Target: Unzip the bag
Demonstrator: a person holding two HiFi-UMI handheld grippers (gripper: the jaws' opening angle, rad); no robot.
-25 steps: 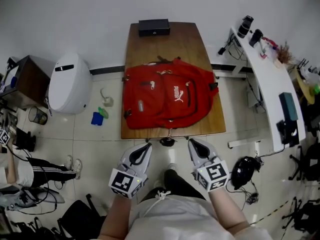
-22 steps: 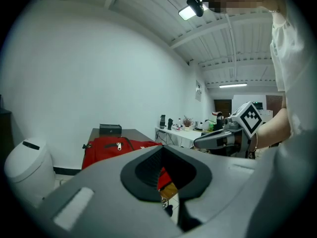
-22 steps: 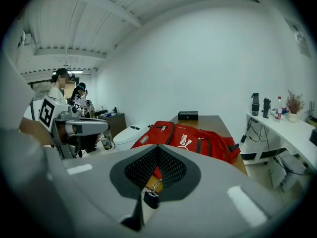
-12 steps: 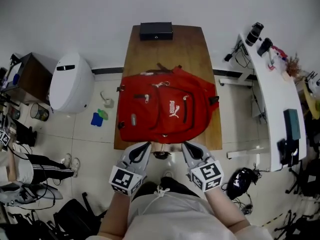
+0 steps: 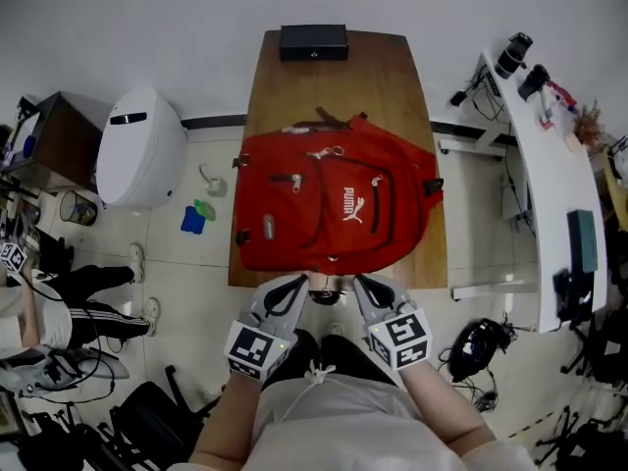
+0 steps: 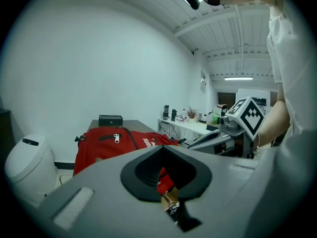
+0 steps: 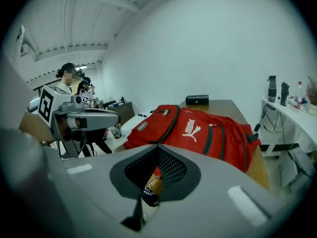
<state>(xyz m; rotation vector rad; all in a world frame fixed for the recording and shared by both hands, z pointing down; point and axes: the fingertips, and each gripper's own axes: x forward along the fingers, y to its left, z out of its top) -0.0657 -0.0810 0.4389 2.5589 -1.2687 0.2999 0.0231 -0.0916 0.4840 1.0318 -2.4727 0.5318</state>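
A red backpack lies flat on the wooden table, its front pocket zippers closed and their pulls showing on top. My left gripper is shut and empty, its tip just short of the bag's near edge. Beside it, my right gripper is also shut with nothing held, at the same edge. In the left gripper view the backpack lies ahead past the jaws. The right gripper view shows the backpack close ahead. Neither gripper touches the bag.
A black box sits at the table's far end. A white rounded bin stands on the floor to the left, with small blue and green items near it. A white desk with bottles runs along the right. A person's legs are at far left.
Both grippers have come forward together to the bag's near edge, and the view has shifted toward the table. The bag has not moved.
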